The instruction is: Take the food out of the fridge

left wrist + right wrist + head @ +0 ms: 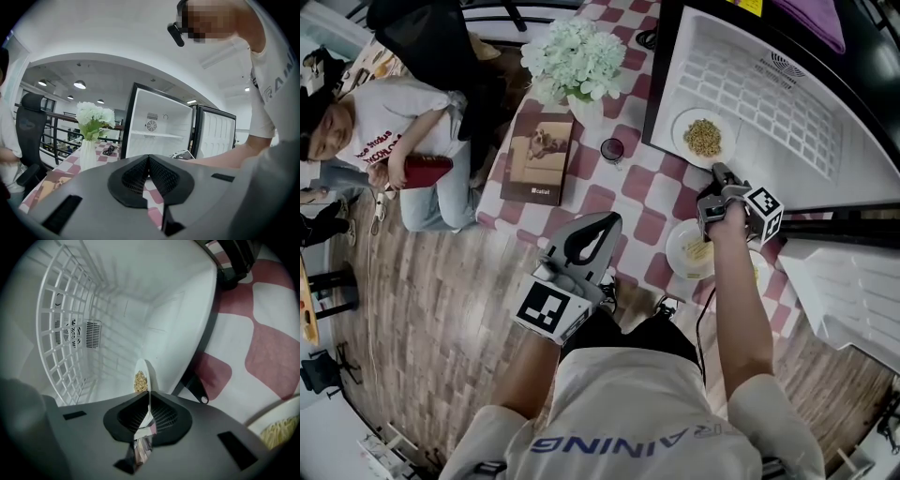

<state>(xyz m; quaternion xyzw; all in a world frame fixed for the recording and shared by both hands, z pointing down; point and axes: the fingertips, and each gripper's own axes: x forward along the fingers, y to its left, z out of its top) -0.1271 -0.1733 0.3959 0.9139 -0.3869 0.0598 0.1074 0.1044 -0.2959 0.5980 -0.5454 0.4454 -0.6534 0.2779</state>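
I count two plates: a grain plate and a noodle plate. One vase, one book, one cup

Table: red-and-white checked cloth, frame centre.
Upper centre: flower vase, book, dark cup.
Right: open fridge, plate of noodles below it.

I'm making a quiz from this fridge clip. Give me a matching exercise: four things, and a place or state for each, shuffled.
1 grain plate
2 noodle plate
3 flower vase
4 left gripper

A shut, empty
B at the table's near edge
C in the fridge, rim held by the right gripper
D next to the book

Pairs: 1-C, 2-B, 3-D, 4-A.
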